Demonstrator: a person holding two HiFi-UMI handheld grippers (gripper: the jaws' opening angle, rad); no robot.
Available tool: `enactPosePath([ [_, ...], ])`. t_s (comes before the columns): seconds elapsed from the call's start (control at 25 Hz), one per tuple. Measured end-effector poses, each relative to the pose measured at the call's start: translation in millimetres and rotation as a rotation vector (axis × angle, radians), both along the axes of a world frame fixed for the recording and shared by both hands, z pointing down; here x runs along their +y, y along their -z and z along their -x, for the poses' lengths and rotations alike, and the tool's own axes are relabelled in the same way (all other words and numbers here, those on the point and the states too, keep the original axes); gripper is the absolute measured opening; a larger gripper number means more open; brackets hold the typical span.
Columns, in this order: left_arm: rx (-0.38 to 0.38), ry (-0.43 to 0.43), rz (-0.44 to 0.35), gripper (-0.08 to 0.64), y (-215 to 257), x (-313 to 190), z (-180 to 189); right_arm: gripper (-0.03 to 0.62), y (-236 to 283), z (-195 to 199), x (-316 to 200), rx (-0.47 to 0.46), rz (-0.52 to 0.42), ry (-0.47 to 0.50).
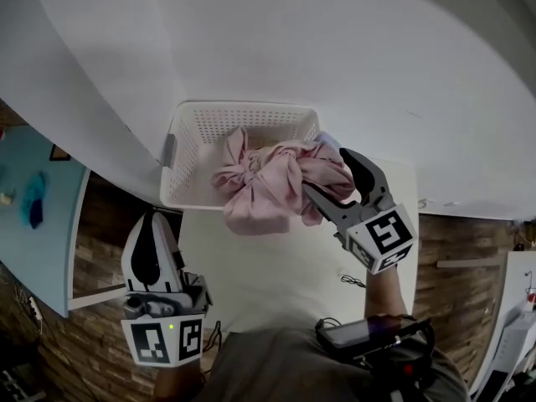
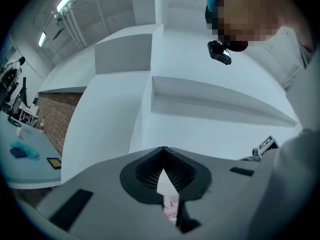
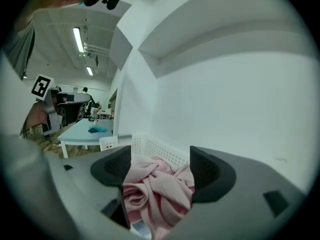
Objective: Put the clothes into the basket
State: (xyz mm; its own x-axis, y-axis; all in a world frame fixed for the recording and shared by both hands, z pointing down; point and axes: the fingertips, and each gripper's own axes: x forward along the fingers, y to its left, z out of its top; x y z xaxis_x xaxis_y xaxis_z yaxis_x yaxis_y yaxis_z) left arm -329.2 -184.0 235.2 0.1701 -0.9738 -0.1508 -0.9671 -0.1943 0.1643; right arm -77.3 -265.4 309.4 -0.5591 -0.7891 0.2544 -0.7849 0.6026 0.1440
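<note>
While the right gripper [image 1: 325,172] hangs by the near right corner of the white basket [image 1: 201,132], its two jaws stand wide apart and squeeze a bunched-up pink cloth [image 1: 268,182] between them. The cloth is all twisted and lumpy. Most of it sits over the near rim of the basket, and a bit droops down on the near side, over the white table [image 1: 276,266]. In the right gripper view the pink cloth [image 3: 160,189] fills the whole gap between the dark pads and touches both of them, and the holey wall of the basket [image 3: 150,149] shows just behind it.

The basket stands at the far end of the table, close to a big white wall. It has lots of little holes in its sides.

The left gripper [image 1: 153,224] is on the near left, well apart from the basket and the cloth. Its jaws are pinched together at the tips – nothing is held in them. In the left gripper view [image 2: 163,151] the tips meet, and only a small peek of the basket and the pink cloth shows through the slit behind them.

Far off to the left stands a light blue table [image 1: 33,241] with a small blue thing [image 1: 33,199] lying on it – what it is cannot be told.
</note>
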Motion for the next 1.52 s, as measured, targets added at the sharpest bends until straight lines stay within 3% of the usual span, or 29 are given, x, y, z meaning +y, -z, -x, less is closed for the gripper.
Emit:
enactPosePath([
  [0.28, -0.034, -0.108, -0.026, 0.008, 10.1, 13.4, -50.0, 0.334, 4.4, -36.8, 48.4, -0.099, -0.024, -0.074],
  [0.44, -0.05, -0.157, -0.031, 0.008, 11.9, 26.1, -87.8, 0.229, -2.0, -61.6, 75.2, -0.124, -0.044, -0.122],
  [0.8, -0.086, -0.238, -0.041, 0.008, 14.2, 48.1, -153.1, 0.06, 3.5, -90.6, 117.6, -0.234, -0.11, -0.176],
  [1.04, -0.094, -0.248, -0.055, 0.008, 17.9, 56.4, -168.5, 0.024, 4.4, -96.0, 128.4, -0.237, -0.088, -0.233],
  [1.52, -0.096, -0.241, -0.068, 0.008, 21.8, 66.3, -172.2, 0.008, 32.2, -74.1, 136.3, -0.219, -0.191, -0.168],
])
